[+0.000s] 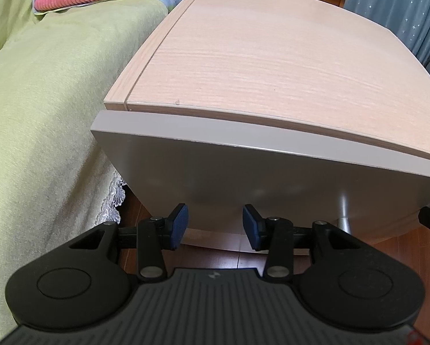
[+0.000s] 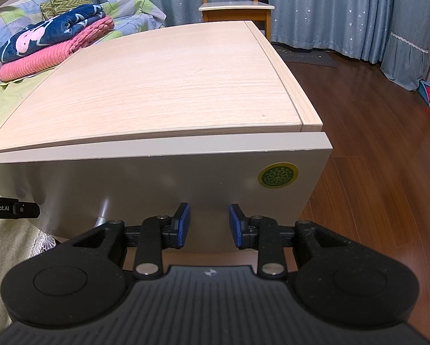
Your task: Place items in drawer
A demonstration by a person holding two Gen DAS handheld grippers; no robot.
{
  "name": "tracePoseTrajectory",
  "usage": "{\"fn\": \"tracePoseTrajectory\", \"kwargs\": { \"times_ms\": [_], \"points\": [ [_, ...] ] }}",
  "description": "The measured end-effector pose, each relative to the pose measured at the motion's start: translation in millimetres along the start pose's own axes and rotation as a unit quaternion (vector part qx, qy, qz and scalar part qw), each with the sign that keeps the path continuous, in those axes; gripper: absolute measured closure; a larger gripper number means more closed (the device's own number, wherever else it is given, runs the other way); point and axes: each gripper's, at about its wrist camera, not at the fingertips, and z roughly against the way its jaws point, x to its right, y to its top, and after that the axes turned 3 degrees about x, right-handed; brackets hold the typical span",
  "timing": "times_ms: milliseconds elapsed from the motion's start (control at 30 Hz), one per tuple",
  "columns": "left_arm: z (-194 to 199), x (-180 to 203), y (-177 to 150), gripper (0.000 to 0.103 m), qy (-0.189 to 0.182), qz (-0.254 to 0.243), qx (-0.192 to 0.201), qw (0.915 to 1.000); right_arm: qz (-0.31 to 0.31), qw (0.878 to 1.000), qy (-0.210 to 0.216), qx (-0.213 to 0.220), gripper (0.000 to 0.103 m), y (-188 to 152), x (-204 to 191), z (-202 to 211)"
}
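Pale oak-grain wooden cabinet top (image 2: 163, 86): light beige with fine horizontal streaks. Flat drawer front (image 2: 157, 178): plain matt grey-taupe, carrying a round yellow-and-green sticker (image 2: 277, 174) near its right edge. Black plastic left tongs (image 1: 215, 225) and black plastic right tongs (image 2: 209, 224): dark blue pads. Bed cover (image 1: 42, 115) at left: plain yellow-green, white lace hem. Folded ribbed blanket (image 2: 42, 60): coral pink; folded towel (image 2: 51, 33) on top: navy with pink and white print. Curtains (image 2: 330, 8) at far side: grey-blue with small white stars. Plank floor (image 2: 373, 158): reddish-brown.
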Motion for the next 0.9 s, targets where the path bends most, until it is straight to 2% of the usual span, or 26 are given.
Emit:
{"fn": "tracePoseTrajectory", "kwargs": {
  "times_ms": [900],
  "points": [
    [-18, -2, 35, 0.054, 0.001, -0.003, -0.003, 1.0, 0.004, 1.0, -0.006, -0.003, 0.077, 3, -2, -5]
  ]
}}
